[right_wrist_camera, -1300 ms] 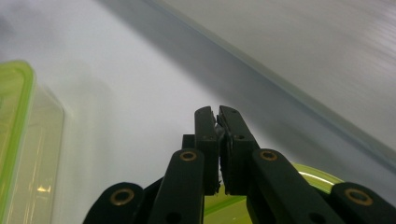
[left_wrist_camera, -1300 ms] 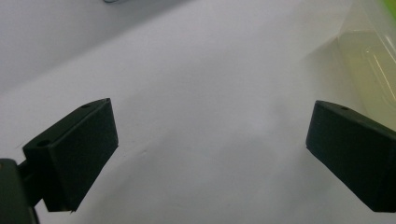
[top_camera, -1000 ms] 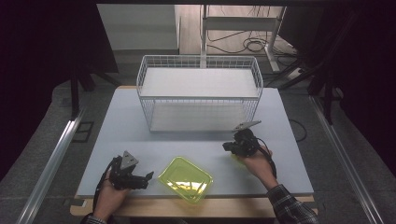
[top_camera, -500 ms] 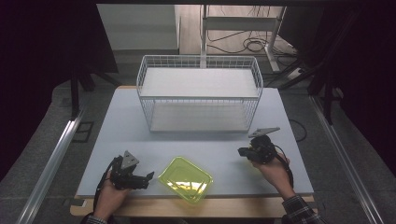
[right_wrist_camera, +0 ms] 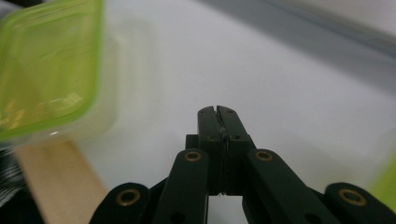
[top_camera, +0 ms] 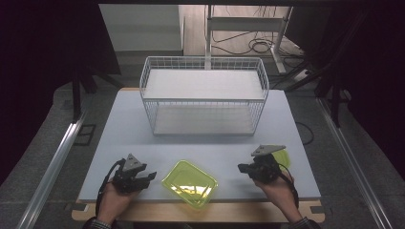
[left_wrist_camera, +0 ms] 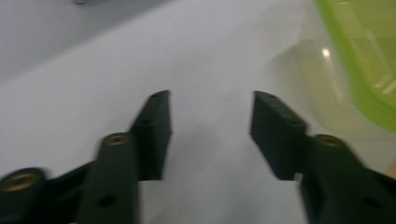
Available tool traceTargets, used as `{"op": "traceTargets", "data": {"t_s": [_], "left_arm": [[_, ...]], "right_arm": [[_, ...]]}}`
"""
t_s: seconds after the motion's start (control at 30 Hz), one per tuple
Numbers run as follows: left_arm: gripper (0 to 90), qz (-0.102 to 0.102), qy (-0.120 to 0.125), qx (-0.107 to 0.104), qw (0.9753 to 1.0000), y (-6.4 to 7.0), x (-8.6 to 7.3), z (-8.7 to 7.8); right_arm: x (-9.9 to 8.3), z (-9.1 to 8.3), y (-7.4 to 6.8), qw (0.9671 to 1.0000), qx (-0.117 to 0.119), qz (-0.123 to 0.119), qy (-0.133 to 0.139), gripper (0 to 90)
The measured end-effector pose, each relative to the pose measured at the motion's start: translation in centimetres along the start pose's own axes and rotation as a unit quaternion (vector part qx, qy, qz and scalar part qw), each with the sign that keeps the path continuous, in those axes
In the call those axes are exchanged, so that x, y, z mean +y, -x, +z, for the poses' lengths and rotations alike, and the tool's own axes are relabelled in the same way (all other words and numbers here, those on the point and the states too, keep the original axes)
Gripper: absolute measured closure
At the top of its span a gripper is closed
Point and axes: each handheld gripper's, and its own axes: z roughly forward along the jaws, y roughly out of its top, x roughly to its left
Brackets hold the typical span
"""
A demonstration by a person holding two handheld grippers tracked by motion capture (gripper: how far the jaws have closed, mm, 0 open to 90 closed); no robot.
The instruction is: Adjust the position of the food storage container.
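A yellow-green clear plastic container (top_camera: pixel 189 182) lies at the table's front middle. To its left, a hand holds my left gripper (top_camera: pixel 150 176) just above the table, jaws pointing right at the container. In the left gripper view this gripper (left_wrist_camera: pixel 210 100) is open with nothing between its fingers, and the container (left_wrist_camera: pixel 369 60) lies ahead at the right. My right gripper (top_camera: pixel 241 168) is held at the front right, pointing left. In the right gripper view it (right_wrist_camera: pixel 218 109) is shut with nothing in it, and the container (right_wrist_camera: pixel 46 65) lies ahead at the left.
A white wire basket (top_camera: pixel 204 95) with a shelf stands at the back middle of the pale grey table (top_camera: pixel 191 143). A second yellow-green piece (top_camera: pixel 283 157) lies behind the right gripper. A wooden strip (top_camera: pixel 200 212) runs along the front edge.
The right gripper has moved back from near the basket's front right corner toward the table's front right. The left gripper and the container have not moved.
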Motion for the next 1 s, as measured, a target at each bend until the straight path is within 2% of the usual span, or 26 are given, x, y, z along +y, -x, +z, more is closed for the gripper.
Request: {"op": "traceTargets", "data": {"t_s": [0.03,0.07,0.1,0.17,0.2,0.23,0.27,0.3,0.33,0.4,0.5,0.57,0.67,0.7,0.73,0.83,0.9,1.0], "left_arm": [[65.0,0.009,-0.002,-0.015,0.9998,0.2,0.1,0.1],[69.7,0.009,-0.002,-0.015,0.9998,0.2,0.1,0.1],[69.7,0.011,-0.001,-0.026,0.9996,0.3,0.2,0.1],[81.9,0.016,0.001,-0.047,0.9988,0.5,0.4,0.3],[84.4,0.016,0.001,-0.047,0.9988,0.5,0.4,0.3],[86.6,0.018,0.0,-0.058,0.9981,0.7,0.6,0.4],[87.8,0.018,0.0,-0.058,0.9981,0.7,0.6,0.4],[87.8,0.015,0.003,-0.069,0.9975,0.8,0.6,0.5],[88.9,0.015,0.004,-0.073,0.9972,0.8,0.7,0.6],[89.1,0.019,0.002,-0.081,0.9966,1.1,0.9,0.8],[89.2,0.02,0.003,-0.096,0.9951,1.5,1.2,1.0],[89.4,0.021,0.003,-0.1,0.9948,1.7,1.3,1.0],[89.4,0.02,0.002,-0.1,0.9948,1.8,1.4,1.1],[89.5,0.017,0.002,-0.102,0.9947,1.9,1.5,1.1],[89.4,0.017,0.002,-0.102,0.9947,1.9,1.5,1.1],[89.4,0.014,-0.001,-0.106,0.9942,2.2,1.6,1.3],[89.4,0.014,-0.003,-0.11,0.9938,2.5,1.7,1.4],[89.3,0.019,-0.003,-0.117,0.9929,3.1,2.0,1.6]], "right_arm": [[-0.4,0.3,-0.8,0.9999,0.013,-0.002,-0.002,89.2],[-0.4,0.3,-0.8,0.9999,0.013,-0.002,-0.002,89.2],[-0.7,0.5,-1.3,0.9998,0.021,-0.001,-0.006,89.3],[-1.3,1.0,-2.4,0.9991,0.039,0.0,-0.014,89.4],[-1.3,1.0,-2.4,0.9991,0.039,0.0,-0.014,89.4],[-1.6,1.3,-3.0,0.9984,0.054,0.002,-0.017,89.4],[-1.6,1.3,-3.0,0.9984,0.054,0.002,-0.017,89.4],[-1.7,1.4,-3.3,0.998,0.06,0.005,-0.02,89.4],[-1.9,1.8,-3.8,0.9967,0.077,0.007,-0.025,89.5],[-2.0,2.1,-4.1,0.9959,0.086,0.008,-0.029,89.4],[-2.2,3.1,-5.4,0.9925,0.113,0.002,-0.045,89.4],[-2.0,3.5,-5.8,0.9917,0.12,-0.001,-0.046,89.4],[-1.7,3.7,-5.9,0.9915,0.122,-0.002,-0.046,89.4],[-1.4,3.8,-5.8,0.9926,0.111,-0.005,-0.048,89.3],[-1.4,3.8,-5.8,0.9926,0.111,-0.005,-0.048,89.3],[-1.1,3.9,-5.2,0.9938,0.1,0.002,-0.048,89.4],[-0.6,4.0,-4.2,0.995,0.088,0.015,-0.046,89.3],[-0.2,4.1,-3.5,0.996,0.075,0.018,-0.044,89.3]]}}
